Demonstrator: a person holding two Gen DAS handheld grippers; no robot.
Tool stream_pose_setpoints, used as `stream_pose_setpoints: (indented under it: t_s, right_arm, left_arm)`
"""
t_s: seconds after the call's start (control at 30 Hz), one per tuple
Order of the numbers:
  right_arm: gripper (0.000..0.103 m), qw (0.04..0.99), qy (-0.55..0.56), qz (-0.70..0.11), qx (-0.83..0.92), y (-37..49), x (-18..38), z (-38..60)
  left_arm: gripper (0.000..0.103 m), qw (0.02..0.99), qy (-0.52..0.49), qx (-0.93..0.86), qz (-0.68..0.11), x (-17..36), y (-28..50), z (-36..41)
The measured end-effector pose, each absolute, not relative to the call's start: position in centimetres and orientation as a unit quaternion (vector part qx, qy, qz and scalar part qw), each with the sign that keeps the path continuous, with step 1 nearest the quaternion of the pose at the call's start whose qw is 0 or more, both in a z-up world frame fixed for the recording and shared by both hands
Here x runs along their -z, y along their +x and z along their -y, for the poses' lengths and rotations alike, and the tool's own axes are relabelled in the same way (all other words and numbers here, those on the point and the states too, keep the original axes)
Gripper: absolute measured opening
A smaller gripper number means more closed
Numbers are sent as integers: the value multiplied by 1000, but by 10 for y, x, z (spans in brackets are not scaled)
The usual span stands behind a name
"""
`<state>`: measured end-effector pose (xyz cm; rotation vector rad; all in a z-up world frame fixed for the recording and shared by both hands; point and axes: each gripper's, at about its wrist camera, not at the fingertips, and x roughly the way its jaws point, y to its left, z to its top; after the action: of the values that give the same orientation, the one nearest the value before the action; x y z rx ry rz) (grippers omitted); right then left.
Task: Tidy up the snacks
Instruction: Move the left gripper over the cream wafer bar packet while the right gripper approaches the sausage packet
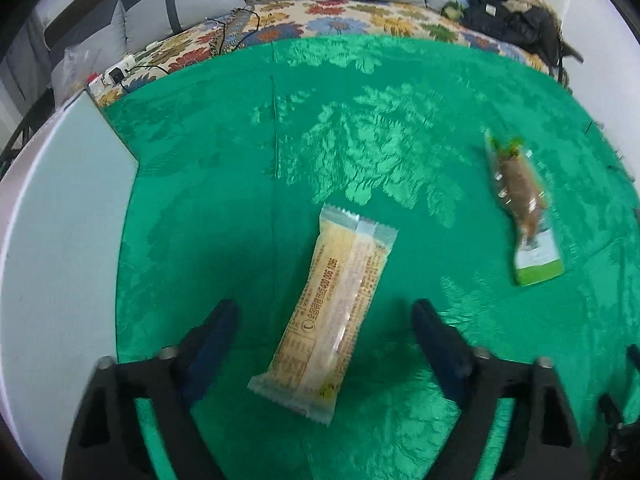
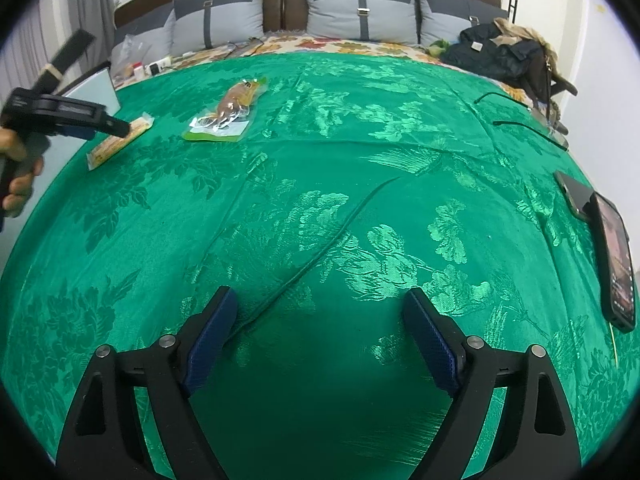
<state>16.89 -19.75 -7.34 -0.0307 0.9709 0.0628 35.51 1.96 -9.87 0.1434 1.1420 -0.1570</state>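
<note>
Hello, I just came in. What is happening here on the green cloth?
A person holds a gripper in each hand to organize snacks on a green cloth. The left gripper is over the yellow snack pack, jaws open on either side of it, not yet closed. A second, green-edged snack pack lies apart, to its right. The right gripper is open over bare cloth and holds nothing. A phone lies at the cloth's right edge.

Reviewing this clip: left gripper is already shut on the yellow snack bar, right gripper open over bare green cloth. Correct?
Not quite. The left gripper is open, its fingers either side of the yellow snack bar with clear gaps, as the left wrist view shows. The right gripper is open over bare green cloth, as stated.
</note>
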Motion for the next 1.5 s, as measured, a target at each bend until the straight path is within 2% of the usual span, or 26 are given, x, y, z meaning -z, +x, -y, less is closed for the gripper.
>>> stream_pose_setpoints:
  t_s: [0.07,0.1,0.13,0.37,0.53,0.57,0.6,0.63,0.7,0.97,1.07,1.13,1.3,1.5]
  right_arm:
    - [89,884,-15,-467,-30,169,73,197]
    - [89,884,-15,-467,-30,169,73,197]
    - [89,884,-15,-467,-30,169,73,197]
    - [89,884,-15,-467,-30,169,74,197]
    - [89,884,-15,-467,-30,169,74,197]
    - [89,884,-15,-467,-30,169,74,197]
    - [89,884,-15,-467,-30,169,74,197]
    - [89,884,-15,-467,-30,169,73,197]
    - [89,884,-15,-467,-30,169,73,197]
    - [89,884,-14,-466,-30,169,74,197]
    - [89,884,-14,-466,-30,169,74,197]
    - [89,884,-14,-466,-31,169,73,198]
    - [89,884,-14,-466,-31,169,73,198]
    - [89,884,-14,-466,-30,169,73,198]
  left_arm:
    - [53,842,49,86,-531,98,353,-23]
    - [33,845,43,78,-527,96,352,-25]
    - [25,845,41,72,-528,96,352,-27]
    - [23,844,-74,39,-529,87,309,-57]
    - [24,850,-85,43,-518,83,261,-52]
    - [25,853,-83,46,-513,84,253,-50]
    - [32,856,-82,49,-509,86,248,-48]
    - [49,857,-81,50,-507,88,247,-48]
    - [71,861,-75,43,-502,94,244,-47]
    - [86,884,22,23,-466,108,238,-35]
    - [90,888,10,25,-459,111,236,-40]
    - [97,889,8,18,-458,114,238,-42]
    - [102,891,8,17,-454,116,239,-42]
    - [103,890,7,18,-455,116,239,-42]
